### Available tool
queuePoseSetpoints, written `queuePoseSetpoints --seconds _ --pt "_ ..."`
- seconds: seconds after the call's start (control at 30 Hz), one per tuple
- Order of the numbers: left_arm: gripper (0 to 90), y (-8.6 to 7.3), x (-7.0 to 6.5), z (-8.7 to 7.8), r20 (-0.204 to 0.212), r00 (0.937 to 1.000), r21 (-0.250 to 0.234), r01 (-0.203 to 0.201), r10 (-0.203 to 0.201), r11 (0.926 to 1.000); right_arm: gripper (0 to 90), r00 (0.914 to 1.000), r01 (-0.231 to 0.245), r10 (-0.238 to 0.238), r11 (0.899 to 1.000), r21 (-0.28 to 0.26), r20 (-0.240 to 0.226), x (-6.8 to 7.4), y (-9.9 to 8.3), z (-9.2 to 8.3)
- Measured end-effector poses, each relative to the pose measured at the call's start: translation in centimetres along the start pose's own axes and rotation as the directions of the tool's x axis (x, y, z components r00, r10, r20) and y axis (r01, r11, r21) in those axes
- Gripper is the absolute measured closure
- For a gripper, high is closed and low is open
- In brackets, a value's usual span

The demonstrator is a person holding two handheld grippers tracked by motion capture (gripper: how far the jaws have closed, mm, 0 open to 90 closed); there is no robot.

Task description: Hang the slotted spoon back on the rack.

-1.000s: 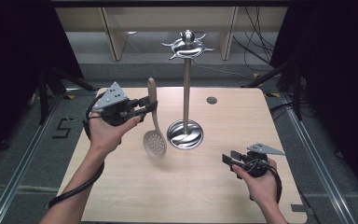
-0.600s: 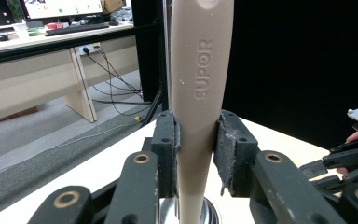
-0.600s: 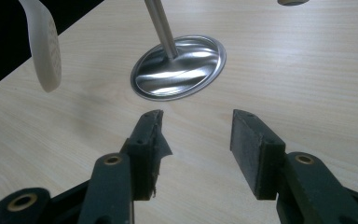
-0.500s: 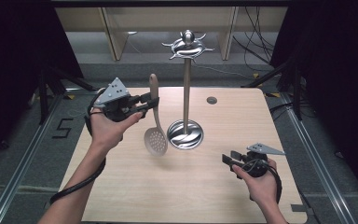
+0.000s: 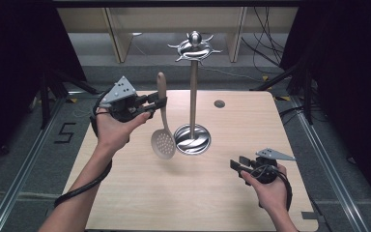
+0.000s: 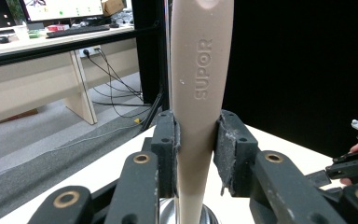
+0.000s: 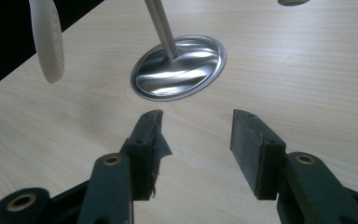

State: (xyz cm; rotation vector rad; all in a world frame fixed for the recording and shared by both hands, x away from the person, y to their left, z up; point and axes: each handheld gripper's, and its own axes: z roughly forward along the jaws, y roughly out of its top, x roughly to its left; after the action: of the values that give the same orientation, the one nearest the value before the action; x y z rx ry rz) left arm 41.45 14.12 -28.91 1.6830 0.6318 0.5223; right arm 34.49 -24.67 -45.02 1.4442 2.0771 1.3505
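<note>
A beige slotted spoon (image 5: 162, 121) hangs upright above the table, its perforated head (image 5: 164, 144) down. My left gripper (image 5: 158, 104) is shut on its handle (image 6: 196, 121), which stands between both pads in the left gripper view. Just to the right stands a chrome utensil stand (image 5: 192, 92) with a round base (image 5: 192, 139) and hooks at its top (image 5: 193, 47). My right gripper (image 5: 238, 163) rests low near the table's front right, open with nothing between its pads (image 7: 196, 140); the stand's base (image 7: 179, 67) and the spoon's head (image 7: 47, 39) lie ahead of it.
A small dark round disc (image 5: 219, 103) sits on the wooden table (image 5: 174, 193) at the back right. Wooden shelf legs (image 5: 116, 34) and cables (image 5: 265, 43) lie beyond the table's far edge. Metal rails (image 5: 24, 169) run along both sides.
The left gripper has lifted the spoon slightly and shifted it a little toward the stand. The right gripper has kept still.
</note>
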Motion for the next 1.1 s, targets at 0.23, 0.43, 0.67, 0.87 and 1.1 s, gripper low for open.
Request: queuePoseSetpoints --seconds 0.23,0.43,0.67,0.87,1.1 --pt "69.9 0.2 0.0 0.3 0.003 1.0000 -0.001 0.003 -0.003 1.0000 53.6 0.9999 -0.007 0.007 1.000 -0.008 -0.008 0.1 0.0 0.1" --pt "69.9 0.5 0.0 0.7 0.008 0.9998 0.006 0.018 -0.018 0.9998 53.6 1.0000 -0.006 0.006 1.000 -0.008 -0.008 0.1 0.0 0.1" --pt "69.9 1.0 0.0 1.0 0.006 0.9998 0.007 0.020 -0.020 0.9998 53.6 1.0000 -0.005 0.005 1.000 -0.009 -0.007 0.1 0.0 0.1" --pt "69.9 1.4 0.0 1.2 0.005 0.9997 0.007 0.022 -0.022 0.9997 53.6 0.9999 -0.004 0.004 1.000 -0.007 -0.012 0.0 0.0 0.1" --pt "69.8 1.7 0.0 1.5 0.004 0.9999 0.013 0.016 -0.016 0.9998 53.5 0.9999 -0.005 0.005 1.000 -0.006 -0.013 0.0 0.0 0.1"
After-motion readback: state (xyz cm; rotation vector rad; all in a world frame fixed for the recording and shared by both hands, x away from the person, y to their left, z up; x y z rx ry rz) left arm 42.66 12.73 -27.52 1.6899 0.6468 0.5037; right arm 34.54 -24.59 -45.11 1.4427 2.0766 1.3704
